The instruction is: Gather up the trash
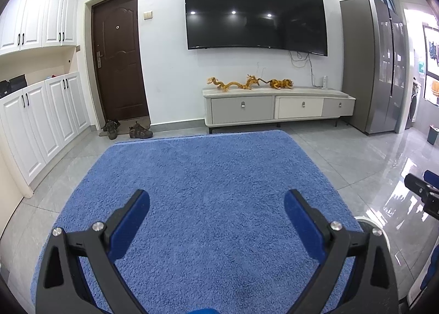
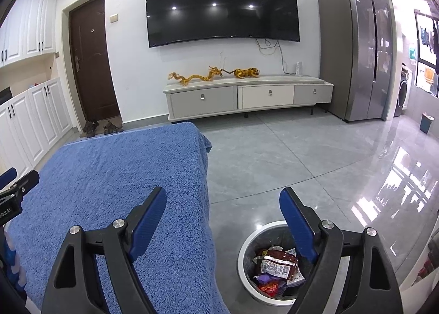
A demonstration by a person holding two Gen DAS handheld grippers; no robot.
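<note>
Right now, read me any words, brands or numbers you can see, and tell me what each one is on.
"obot.AI": on the left gripper body, cut off at the frame edge.
Print on the snack wrappers in the trash bin: too small to read.
Nothing else is legible.

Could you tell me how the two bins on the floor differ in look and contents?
The round bin with the white rim stands beside the blue-covered table and holds snack wrappers. The blue bin stands far off near the washing machine; its contents cannot be seen. Both stand upright on the tiles, lidless.
</note>
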